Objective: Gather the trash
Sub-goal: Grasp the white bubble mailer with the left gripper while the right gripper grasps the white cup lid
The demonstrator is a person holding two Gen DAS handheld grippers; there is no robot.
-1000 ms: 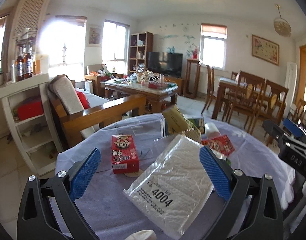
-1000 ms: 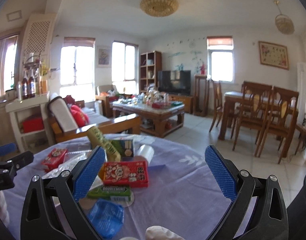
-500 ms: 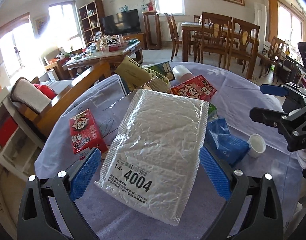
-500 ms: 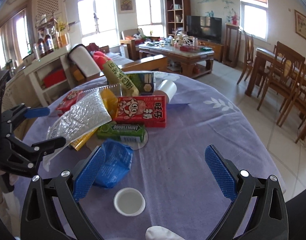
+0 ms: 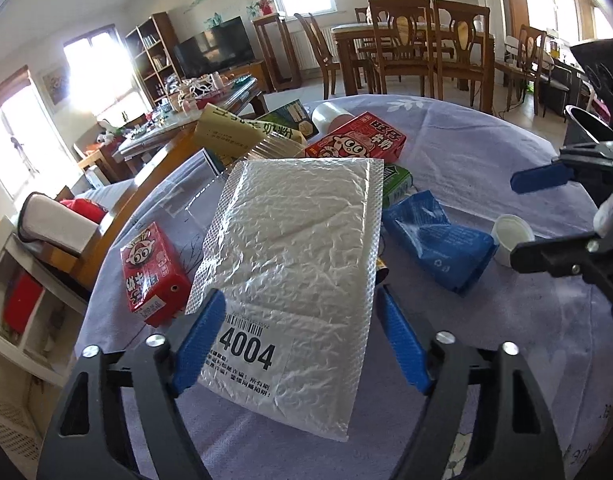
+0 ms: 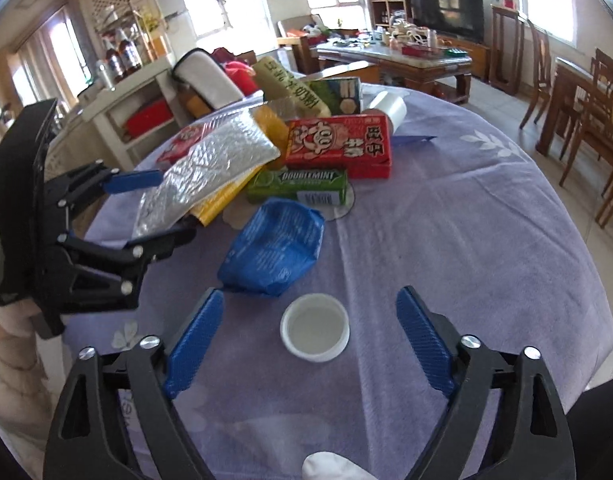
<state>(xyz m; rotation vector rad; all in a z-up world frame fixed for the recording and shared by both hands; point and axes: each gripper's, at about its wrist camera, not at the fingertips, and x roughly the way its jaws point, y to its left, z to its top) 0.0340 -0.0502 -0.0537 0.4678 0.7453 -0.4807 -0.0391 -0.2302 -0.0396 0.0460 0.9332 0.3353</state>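
A white bubble mailer (image 5: 294, 248) marked 4004 lies on the pile of trash on the lavender-clothed round table (image 5: 486, 360). My left gripper (image 5: 298, 296) straddles the mailer's near end. Its jaws are closing, and the blue pads (image 5: 204, 332) stand at the mailer's edges without visibly pressing. In the right wrist view, a small white cap (image 6: 315, 328) sits open side up between the fingers of my right gripper (image 6: 310, 296). Its jaws are also closing, and gaps remain on both sides of the cap. A crumpled blue packet (image 6: 272, 248) lies just beyond the cap.
The pile also holds a green Doublemint box (image 6: 298, 186), red milk cartons (image 6: 338, 148) (image 5: 154, 272), a yellow-green pack (image 5: 234, 132) and a white roll (image 6: 386, 108). The left gripper (image 6: 174, 206) shows at left. A wooden sofa and shelf stand left, with dining chairs on the right.
Both grippers have tipped down toward the table and their jaws have narrowed. The mailer's near end now lies between the left fingers. The white cap has come between the right fingers.
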